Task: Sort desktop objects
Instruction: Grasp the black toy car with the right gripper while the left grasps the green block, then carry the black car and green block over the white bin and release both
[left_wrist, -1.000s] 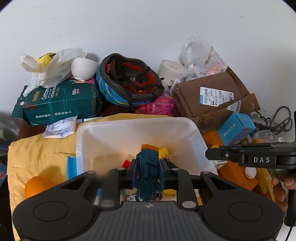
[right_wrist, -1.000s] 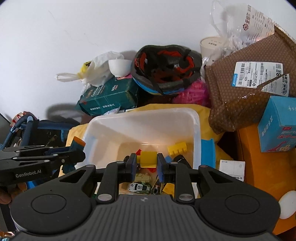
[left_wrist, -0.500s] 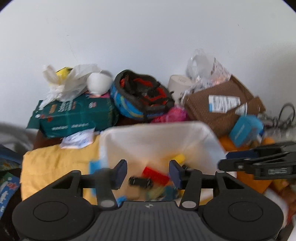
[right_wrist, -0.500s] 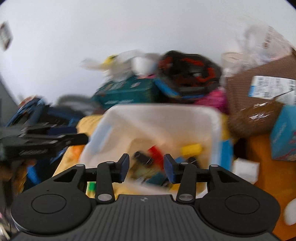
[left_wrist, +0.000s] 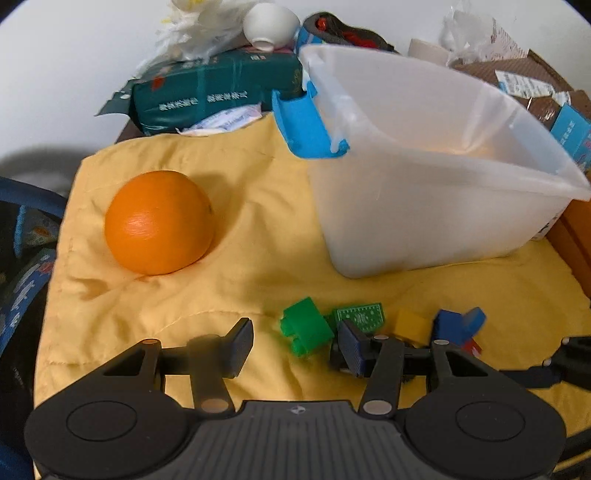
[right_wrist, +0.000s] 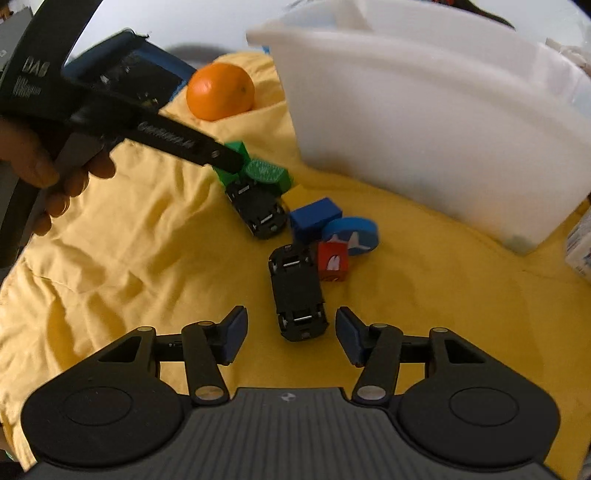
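Both grippers hang low over the yellow cloth (left_wrist: 177, 295), each with its jaws spread and nothing between them. The left gripper (left_wrist: 295, 341) sits just behind the green brick (left_wrist: 304, 326), which lies in line with the gap between its fingers; that suggests the brick is the next pick. The right gripper (right_wrist: 291, 334) is lined up on the nearer black toy car (right_wrist: 299, 291), which lies upside down with its underside showing, its near end just short of the open fingers.

The remaining loose toys lie in a short row along the foot of the white plastic bin (left_wrist: 443, 192): a green patterned block (left_wrist: 360, 315), a yellow block (left_wrist: 412, 321), a blue block (right_wrist: 316, 218), a blue disc (right_wrist: 352, 230), a red cube (right_wrist: 332, 262) and a second overturned car (right_wrist: 258, 206). They lie close beside the bin, so each lift into it should be short. What the bin holds cannot be made out through its cloudy wall.

An orange (left_wrist: 159, 221) rests apart on the cloth, left of the bin, probably not part of the toy group.
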